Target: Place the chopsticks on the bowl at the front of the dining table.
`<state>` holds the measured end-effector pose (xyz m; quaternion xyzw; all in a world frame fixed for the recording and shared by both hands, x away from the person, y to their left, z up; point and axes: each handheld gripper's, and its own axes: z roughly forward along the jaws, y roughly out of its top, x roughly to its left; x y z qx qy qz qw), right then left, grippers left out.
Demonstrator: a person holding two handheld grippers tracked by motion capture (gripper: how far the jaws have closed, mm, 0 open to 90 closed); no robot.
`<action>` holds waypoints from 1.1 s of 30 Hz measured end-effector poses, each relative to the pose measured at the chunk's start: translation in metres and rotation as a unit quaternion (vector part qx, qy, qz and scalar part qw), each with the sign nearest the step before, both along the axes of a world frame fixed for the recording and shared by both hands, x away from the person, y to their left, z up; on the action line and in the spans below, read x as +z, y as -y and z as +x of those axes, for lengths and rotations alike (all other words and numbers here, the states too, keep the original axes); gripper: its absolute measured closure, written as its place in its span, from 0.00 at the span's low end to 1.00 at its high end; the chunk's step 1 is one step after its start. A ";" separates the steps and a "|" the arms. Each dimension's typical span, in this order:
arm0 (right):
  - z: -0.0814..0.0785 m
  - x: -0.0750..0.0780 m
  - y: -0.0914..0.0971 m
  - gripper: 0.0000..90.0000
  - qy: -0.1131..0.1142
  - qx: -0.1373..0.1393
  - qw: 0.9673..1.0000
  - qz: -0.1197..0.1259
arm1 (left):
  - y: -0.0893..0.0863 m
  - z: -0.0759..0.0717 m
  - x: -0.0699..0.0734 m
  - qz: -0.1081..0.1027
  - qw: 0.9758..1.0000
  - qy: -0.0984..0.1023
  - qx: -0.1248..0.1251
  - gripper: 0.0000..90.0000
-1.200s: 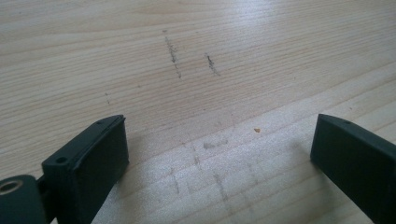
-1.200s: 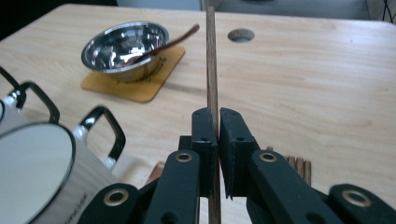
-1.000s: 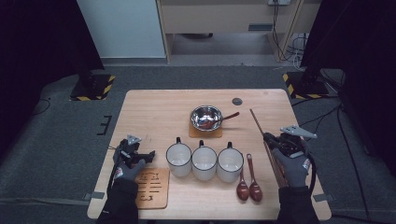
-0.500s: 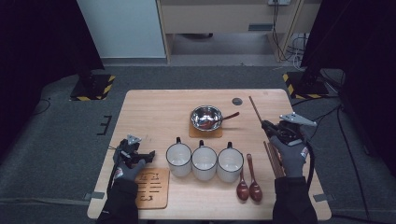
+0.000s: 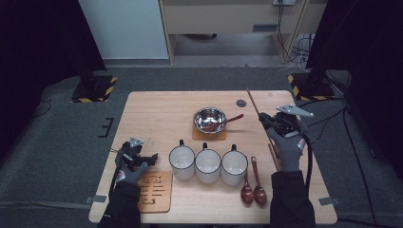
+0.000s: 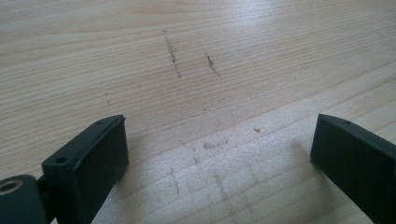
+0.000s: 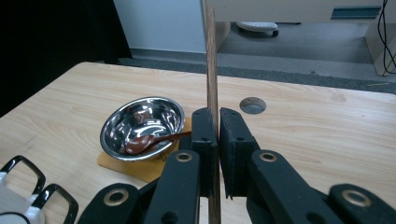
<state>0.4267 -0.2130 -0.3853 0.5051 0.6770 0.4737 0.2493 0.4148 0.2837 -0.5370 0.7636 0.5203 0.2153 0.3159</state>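
Wooden table (image 5: 157, 118): chopstick (image 7: 211, 70) clamped upright between right gripper (image 7: 218, 122) jaws.

The chopstick (image 7: 212, 70) is a thin, dark brown wooden stick, straight and plain. It's clamped between the right gripper (image 7: 218, 122)'s closed jaws and stands nearly upright in the right gripper view, running up past the far table edge. From the high view the chopstick (image 5: 253, 101) is lifted off the table on the right side, slanting up and away toward the far edge, a bit right of the bowl (image 5: 209, 117).
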 end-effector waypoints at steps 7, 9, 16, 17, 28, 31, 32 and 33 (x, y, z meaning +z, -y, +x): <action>0.010 0.005 -0.010 0.94 0.004 0.004 1.000 0.001 | 0.000 0.000 0.000 0.000 1.000 0.000 0.000 0.03; 0.013 0.007 -0.012 0.94 0.003 0.004 1.000 0.002 | 0.000 0.000 0.000 0.000 1.000 0.000 0.000 0.03; 0.021 0.011 -0.020 0.94 0.006 0.008 1.000 0.003 | 0.000 0.000 0.000 0.000 1.000 0.000 0.000 0.03; 0.023 0.012 -0.021 0.94 0.006 0.008 1.000 0.004 | 0.000 0.000 0.000 0.000 1.000 0.000 0.000 0.03; 0.036 0.016 -0.034 0.94 0.013 0.018 1.000 0.006 | 0.000 0.000 0.000 0.000 1.000 0.000 0.000 0.03; 0.039 0.016 -0.039 0.94 0.017 0.022 1.000 0.012 | 0.000 0.000 0.000 0.000 1.000 0.000 0.000 0.03; 0.040 0.016 -0.040 0.94 0.018 0.024 0.999 0.011 | 0.000 0.000 0.000 0.000 1.000 0.000 0.000 0.03; 0.041 0.017 -0.042 0.94 0.018 0.024 0.999 0.011 | 0.000 0.000 0.000 0.000 1.000 0.000 0.000 0.03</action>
